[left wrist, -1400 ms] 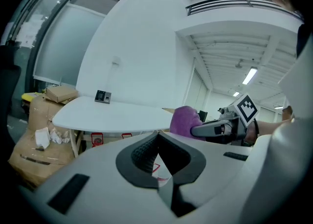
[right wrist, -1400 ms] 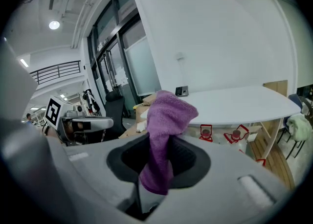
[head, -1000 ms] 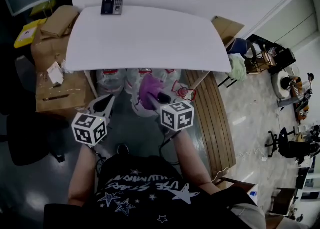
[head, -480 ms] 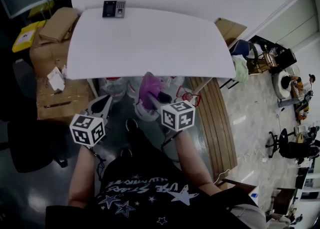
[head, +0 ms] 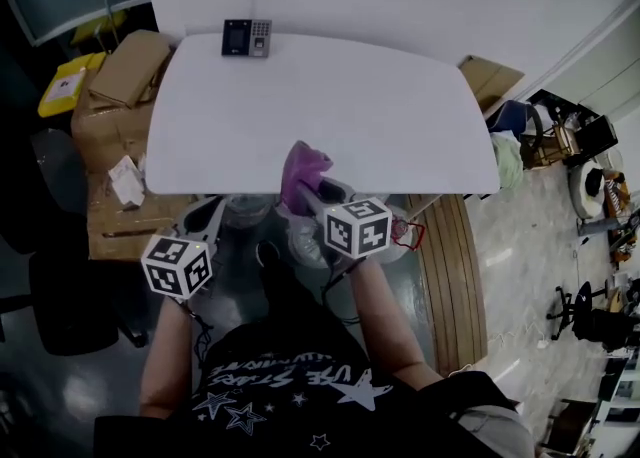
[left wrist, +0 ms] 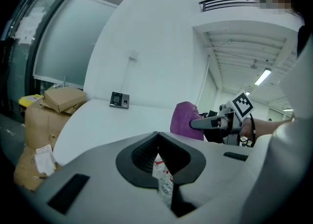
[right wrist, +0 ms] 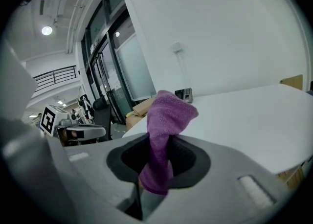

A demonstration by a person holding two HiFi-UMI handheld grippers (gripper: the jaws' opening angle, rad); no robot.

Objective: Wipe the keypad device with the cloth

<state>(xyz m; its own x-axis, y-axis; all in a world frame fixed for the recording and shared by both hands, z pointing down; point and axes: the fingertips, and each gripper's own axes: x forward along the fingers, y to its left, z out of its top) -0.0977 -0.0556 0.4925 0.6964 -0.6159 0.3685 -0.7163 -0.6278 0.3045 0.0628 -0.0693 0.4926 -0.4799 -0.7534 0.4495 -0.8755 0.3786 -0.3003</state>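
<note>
The keypad device [head: 246, 38] is a small dark box with a grey key block, standing at the far left edge of the white table [head: 330, 116]. It also shows small in the left gripper view, keypad device [left wrist: 119, 100], and behind the cloth in the right gripper view, keypad device [right wrist: 184, 94]. My right gripper [head: 312, 186] is shut on a purple cloth [head: 303, 170], which sticks up over the table's near edge. The cloth [right wrist: 165, 120] is pinched between the jaws. My left gripper [head: 210, 210] hangs below the near edge, shut and holding nothing, jaw tips touching [left wrist: 157, 135].
Cardboard boxes [head: 125, 71] and a yellow item [head: 64, 83] are stacked left of the table. Plastic bags [head: 300, 236] lie under its near edge. Wooden planks [head: 450, 256] lie on the floor at the right, with chairs [head: 590, 321] beyond. A dark chair [head: 60, 296] stands at the left.
Table and keypad device have come closer in the head view. Both grippers have moved forward; the cloth now reaches over the table's near edge. Grip on the cloth is unchanged.
</note>
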